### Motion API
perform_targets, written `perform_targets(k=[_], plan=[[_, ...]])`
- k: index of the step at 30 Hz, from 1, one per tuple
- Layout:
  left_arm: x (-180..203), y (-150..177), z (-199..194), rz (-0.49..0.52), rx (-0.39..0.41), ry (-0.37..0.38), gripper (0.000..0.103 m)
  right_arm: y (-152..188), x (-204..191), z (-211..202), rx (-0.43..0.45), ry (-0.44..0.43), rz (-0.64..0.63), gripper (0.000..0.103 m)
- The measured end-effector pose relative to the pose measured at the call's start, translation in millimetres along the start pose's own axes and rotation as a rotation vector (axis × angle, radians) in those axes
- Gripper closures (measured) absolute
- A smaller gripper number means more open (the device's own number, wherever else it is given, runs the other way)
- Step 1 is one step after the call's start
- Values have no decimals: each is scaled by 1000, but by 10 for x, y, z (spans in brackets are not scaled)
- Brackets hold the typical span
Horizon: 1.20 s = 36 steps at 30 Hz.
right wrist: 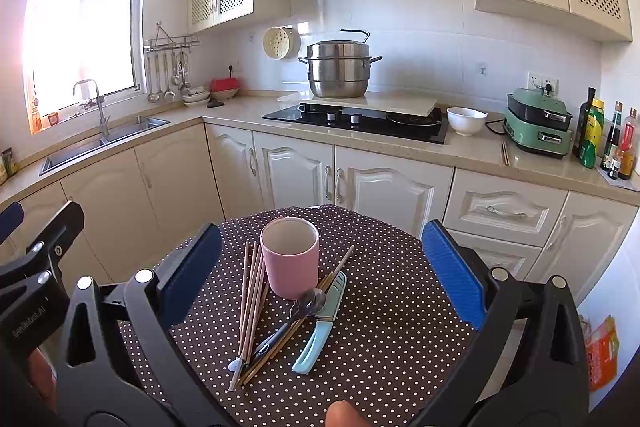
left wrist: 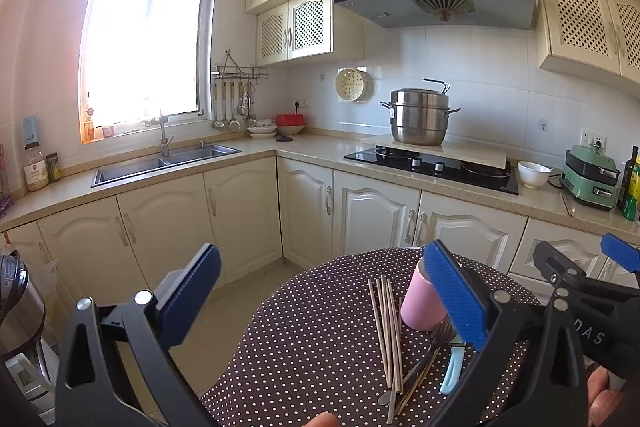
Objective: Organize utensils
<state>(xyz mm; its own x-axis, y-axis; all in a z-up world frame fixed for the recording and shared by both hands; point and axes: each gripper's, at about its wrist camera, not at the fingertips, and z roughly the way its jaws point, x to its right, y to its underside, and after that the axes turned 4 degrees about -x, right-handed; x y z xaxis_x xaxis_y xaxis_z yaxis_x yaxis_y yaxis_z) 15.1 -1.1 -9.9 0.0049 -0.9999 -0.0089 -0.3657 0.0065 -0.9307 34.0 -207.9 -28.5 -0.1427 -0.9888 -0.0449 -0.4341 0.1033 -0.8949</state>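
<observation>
The pink cup point(right wrist: 290, 259) stands upright on the dotted table point(right wrist: 392, 327), straight ahead of the right claw point(right wrist: 320, 275), between its wide-apart fingers but farther away. Chopsticks point(right wrist: 250, 311) lie just left of the cup, touching it. A spoon point(right wrist: 308, 301) and a blue peeler point(right wrist: 320, 323) lie in front of it. The left claw point(left wrist: 320, 291) is wide apart too, holding nothing.

The cup could tip if a claw bumps it, and thin sticks may slip. One cup, one spoon, one peeler; the sticks overlap too much to count.

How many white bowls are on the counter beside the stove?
1. The white bowl sits on the counter between the stove and the green appliance; the dishes in the far corner aren't counted.
</observation>
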Motion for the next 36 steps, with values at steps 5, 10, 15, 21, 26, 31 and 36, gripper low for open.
perform_targets(k=[5,10,15,21,26,31,36], plan=[[36,8,55,10,-21,8,4,10,24,25,-6,-3,7,5],[32,53,181,-5,-88,33,4,23,45,100,-25,-14,4,5],[45,159,409,16,-168,23,4,63,79,241,-60,-28,-1,5],[31,410,820,54,-306,16,4,259,262,560,-169,-26,18,5],[66,661,1240,94,-428,23,4,463,381,883,-281,-39,39,5],[149,850,1751,143,-529,25,4,606,398,1146,-363,-46,41,5],[204,978,2220,142,-613,52,4,716,439,1341,-418,-46,44,5]])
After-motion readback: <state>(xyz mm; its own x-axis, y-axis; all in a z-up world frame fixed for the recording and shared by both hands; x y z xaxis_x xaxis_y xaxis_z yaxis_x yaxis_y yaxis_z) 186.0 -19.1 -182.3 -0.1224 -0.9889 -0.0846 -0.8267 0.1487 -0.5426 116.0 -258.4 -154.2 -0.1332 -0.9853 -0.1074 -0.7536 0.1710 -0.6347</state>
